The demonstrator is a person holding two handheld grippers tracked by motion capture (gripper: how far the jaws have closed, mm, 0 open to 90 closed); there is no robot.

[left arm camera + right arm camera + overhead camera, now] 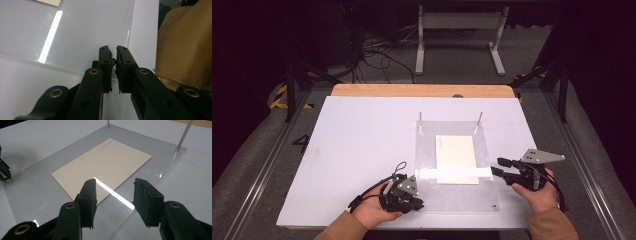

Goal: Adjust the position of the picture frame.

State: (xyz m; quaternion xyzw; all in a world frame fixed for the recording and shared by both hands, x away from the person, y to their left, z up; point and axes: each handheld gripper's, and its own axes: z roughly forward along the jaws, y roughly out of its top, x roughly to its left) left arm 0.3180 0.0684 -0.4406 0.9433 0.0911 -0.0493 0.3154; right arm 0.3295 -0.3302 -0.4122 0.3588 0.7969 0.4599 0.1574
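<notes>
Black jaws on my right gripper (113, 195) stand partly apart with nothing between them, poised just above the near edge of the clear acrylic plate (428, 197), while my left gripper (113, 53) is nearly closed on nothing at that plate's near-left edge. The cream card (105, 165) lies flat on the plate, in front of my right jaws and well short of the two thin metal posts (182, 135); I judge the pads could skid on the glossy acrylic, fail to catch the card's thin edge, or crease it. Faint print runs along the card's borders, too small to read, and I find no brand.
</notes>
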